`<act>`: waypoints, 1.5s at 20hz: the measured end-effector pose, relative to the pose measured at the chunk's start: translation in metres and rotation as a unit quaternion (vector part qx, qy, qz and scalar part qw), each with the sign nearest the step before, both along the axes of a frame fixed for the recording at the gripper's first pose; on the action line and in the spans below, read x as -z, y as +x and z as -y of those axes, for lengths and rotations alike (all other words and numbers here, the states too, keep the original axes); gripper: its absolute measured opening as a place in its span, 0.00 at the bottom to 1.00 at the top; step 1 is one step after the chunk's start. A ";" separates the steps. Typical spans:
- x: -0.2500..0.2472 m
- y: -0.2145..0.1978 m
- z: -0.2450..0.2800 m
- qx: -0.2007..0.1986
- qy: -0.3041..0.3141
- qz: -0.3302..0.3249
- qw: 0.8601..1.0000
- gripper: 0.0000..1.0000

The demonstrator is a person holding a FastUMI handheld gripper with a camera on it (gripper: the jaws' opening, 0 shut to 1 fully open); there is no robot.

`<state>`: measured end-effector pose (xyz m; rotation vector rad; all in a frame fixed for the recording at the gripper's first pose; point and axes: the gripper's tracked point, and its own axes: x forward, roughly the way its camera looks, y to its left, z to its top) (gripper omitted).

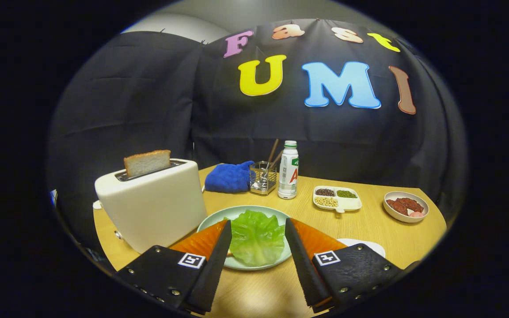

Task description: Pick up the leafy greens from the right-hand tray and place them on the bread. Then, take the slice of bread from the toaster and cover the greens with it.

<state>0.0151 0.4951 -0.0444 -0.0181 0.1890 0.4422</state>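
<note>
the gripper (257,229) hangs spread wide with nothing held, its fingers flanking the leafy greens (256,236) on the plate (219,218), while a slice of bread (147,162) stands in the toaster (153,205) beside it.

The gripper (256,232) hangs above the table with its jaws spread wide, nothing caught between them. Both fingers (217,260) reach forward and lean slightly toward each other at the tips (each finger's base carries a small square marker). Neither finger touches anything; the gap between them is free.
</note>
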 end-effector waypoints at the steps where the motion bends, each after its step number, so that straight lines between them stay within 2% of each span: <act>1: -0.006 -0.004 0.004 0.018 -0.001 0.010 1.000 0.75; 3: -0.015 -0.009 0.010 0.054 -0.010 0.026 0.998 0.75; 5: -0.024 -0.017 0.004 0.069 -0.005 0.036 0.997 0.75; 8: -0.030 -0.023 0.005 0.110 0.011 0.032 0.993 0.75; 13: -0.041 -0.035 -0.013 0.131 0.050 0.036 0.989 0.73; 16: -0.050 -0.043 -0.030 0.134 0.054 0.040 0.989 0.68; 17: -0.054 -0.045 -0.038 0.129 0.053 0.044 0.989 0.62; 18: -0.058 -0.048 -0.049 0.124 0.053 0.046 0.990 0.61; 23: -0.069 -0.063 -0.099 0.099 0.069 0.040 0.992 0.61; 25: -0.072 -0.067 -0.117 0.092 0.069 0.038 0.993 0.43; 30: -0.074 -0.071 -0.166 0.057 0.062 0.035 0.996 0.43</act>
